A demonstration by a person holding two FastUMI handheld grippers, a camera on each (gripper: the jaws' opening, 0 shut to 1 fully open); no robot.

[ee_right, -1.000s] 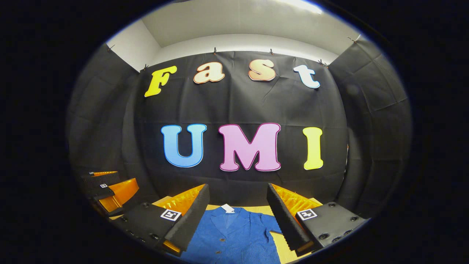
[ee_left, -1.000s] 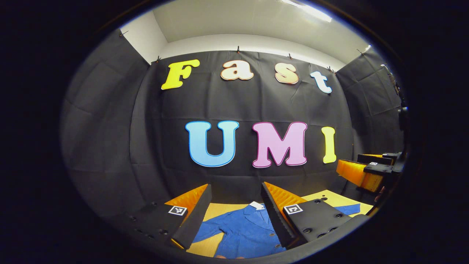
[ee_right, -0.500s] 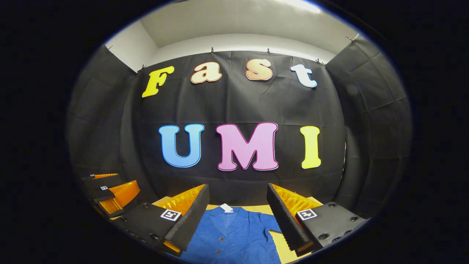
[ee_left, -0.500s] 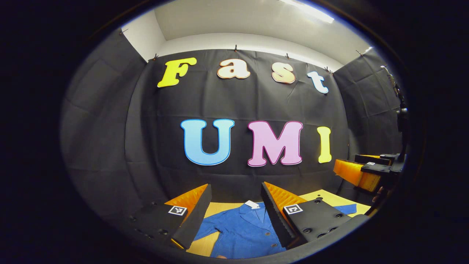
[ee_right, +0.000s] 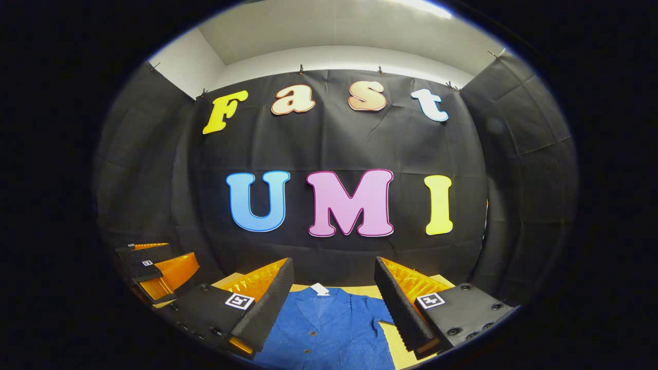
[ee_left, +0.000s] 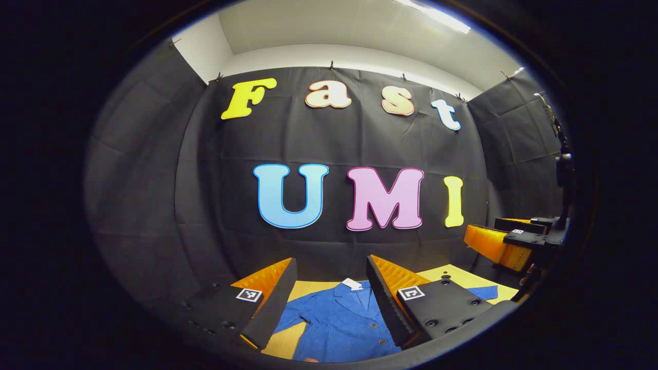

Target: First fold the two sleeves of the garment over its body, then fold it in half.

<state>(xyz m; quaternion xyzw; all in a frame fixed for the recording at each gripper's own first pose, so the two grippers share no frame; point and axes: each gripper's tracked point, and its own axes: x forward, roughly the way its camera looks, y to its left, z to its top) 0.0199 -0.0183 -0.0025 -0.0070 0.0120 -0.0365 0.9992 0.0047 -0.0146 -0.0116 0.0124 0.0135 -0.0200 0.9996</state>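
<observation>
From where I stand, the left gripper (ee_left: 329, 288) hovers with its jaws spread wide and empty, the blue garment (ee_left: 336, 324) lying flat on the yellow table (ee_left: 298, 290) below and ahead of it. Its collar points toward the far edge, its long axis running away from both grippers. One sleeve (ee_left: 300, 316) angles out toward the table's left edge, nearer this gripper. The right gripper (ee_right: 334, 288), jaws likewise spread and empty, hangs over the garment's right side.

Yellow table (ee_left: 303, 294), blue shirt (ee_left: 339, 324) lying flat
</observation>
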